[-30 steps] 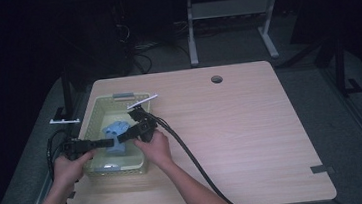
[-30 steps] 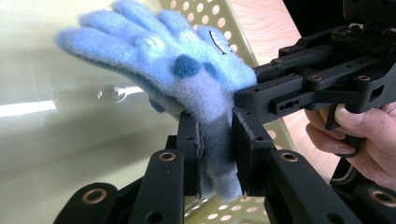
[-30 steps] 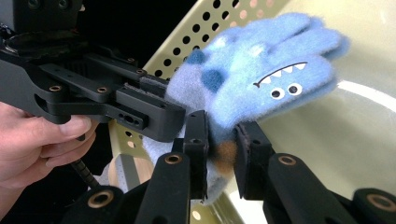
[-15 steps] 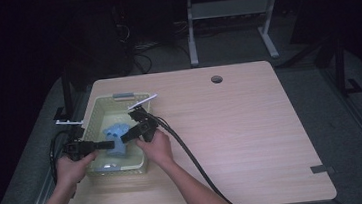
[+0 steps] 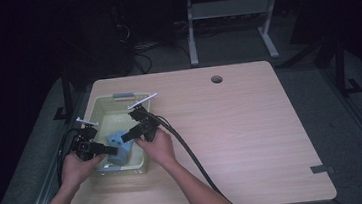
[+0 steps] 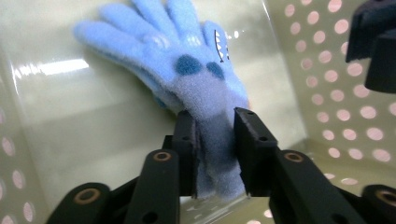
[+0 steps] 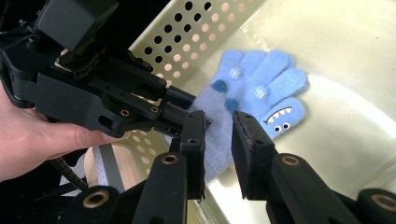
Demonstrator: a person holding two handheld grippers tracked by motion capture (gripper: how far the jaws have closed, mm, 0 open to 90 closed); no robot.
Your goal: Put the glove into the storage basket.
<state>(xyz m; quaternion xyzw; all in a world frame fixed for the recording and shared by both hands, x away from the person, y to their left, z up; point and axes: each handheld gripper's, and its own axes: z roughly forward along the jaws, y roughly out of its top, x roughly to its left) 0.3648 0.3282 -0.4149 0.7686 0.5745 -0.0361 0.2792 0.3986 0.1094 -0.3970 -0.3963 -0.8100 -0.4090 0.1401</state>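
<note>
Left gripper [image 6: 212, 149]: its jaws have just been opening a little; the grey cuff of the blue glove [image 6: 187, 70] sits between the pads, which still look to touch it on both sides, so I read a light hold.
Right gripper [image 7: 218, 149]: jaws narrow, the same cuff between them; whether the pads press the cloth I cannot tell.
Glove from the left gripper: fingers fan away toward 11 o'clock, flat against the pale wall of the basket [image 6: 56, 107].
Glove from the right gripper: fingers spread toward 1 o'clock, the monster-face thumb at about 2 o'clock.
Glove in the high view: at the near end of the basket [image 5: 100, 106], the left gripper [image 5: 112, 151] at its 9 o'clock, the right gripper [image 5: 126, 136] at its 12 o'clock.
Step in hand: probably laying the glove down in the basket, both grippers at the cuff.
Next move: likely calls for both sets of jaws to part fully, then a straight pull back so the fleece does not drag along.
</note>
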